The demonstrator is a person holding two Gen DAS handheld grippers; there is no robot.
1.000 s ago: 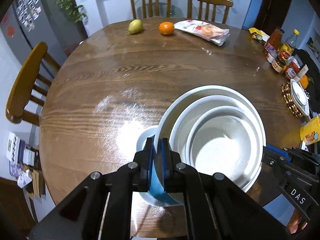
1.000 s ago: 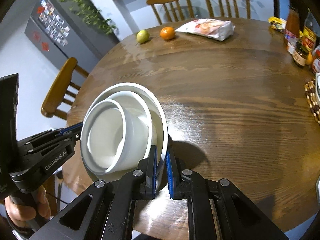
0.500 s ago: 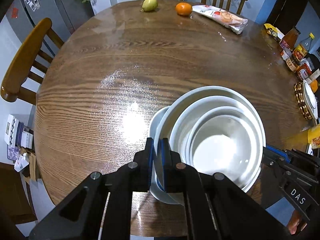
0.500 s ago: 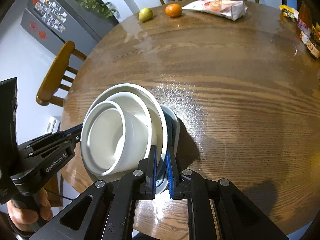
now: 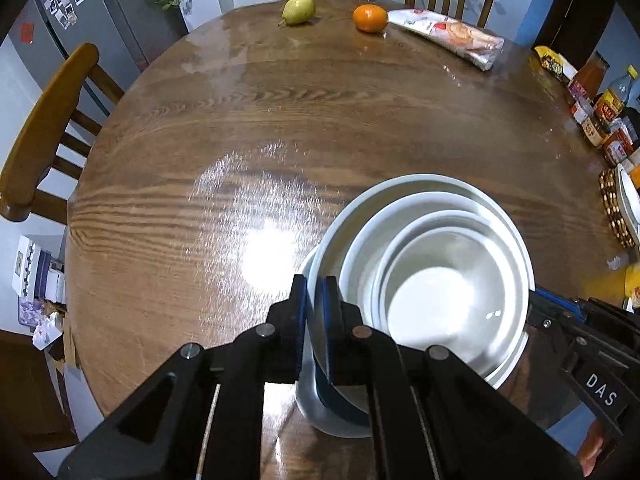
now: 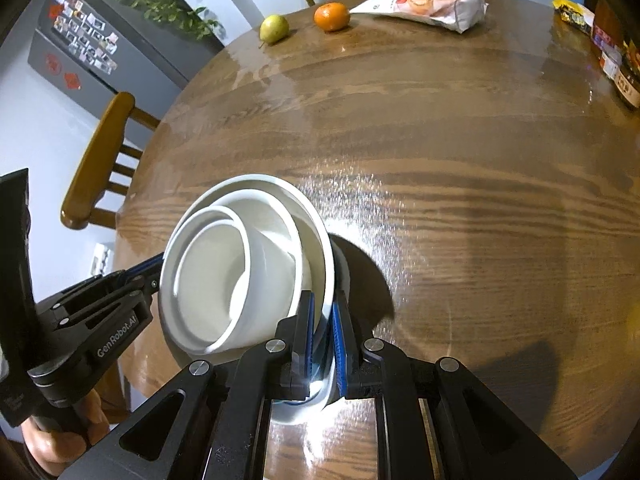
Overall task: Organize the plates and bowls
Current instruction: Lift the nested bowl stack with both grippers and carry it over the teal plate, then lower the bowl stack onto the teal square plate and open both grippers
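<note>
Two-handed carry of a nested stack of white bowls (image 5: 432, 276) over the near edge of the round wooden bench (image 5: 304, 120). The left gripper (image 5: 316, 320) has its jaws closed narrow on the outer bowl's rim at roughly 9 o'clock of the stack; the right gripper (image 6: 324, 332) pinches the opposite rim at about 3 o'clock. Opposed grips on the widest bowl make sense — a single pinch would let the load tip, and the inner bowls simply ride inside it.

In the right wrist view the stack sits tilted, the inner bowls leaning toward the left side, so the rim hold needs to stay level. Beneath the stack a pale plate (image 5: 308, 400) lies on the bench, partly hidden; in my judgement the stack is meant to be set down on it. Whether the bowl's foot already touches the plate cannot be told.

Elsewhere — a pear (image 5: 298, 10), an orange (image 5: 370, 18) and a snack packet (image 5: 448, 38) lie at the 12 o'clock edge, well apart from the work, with jars and bottles (image 5: 600, 116) crowded toward 3 o'clock.
</note>
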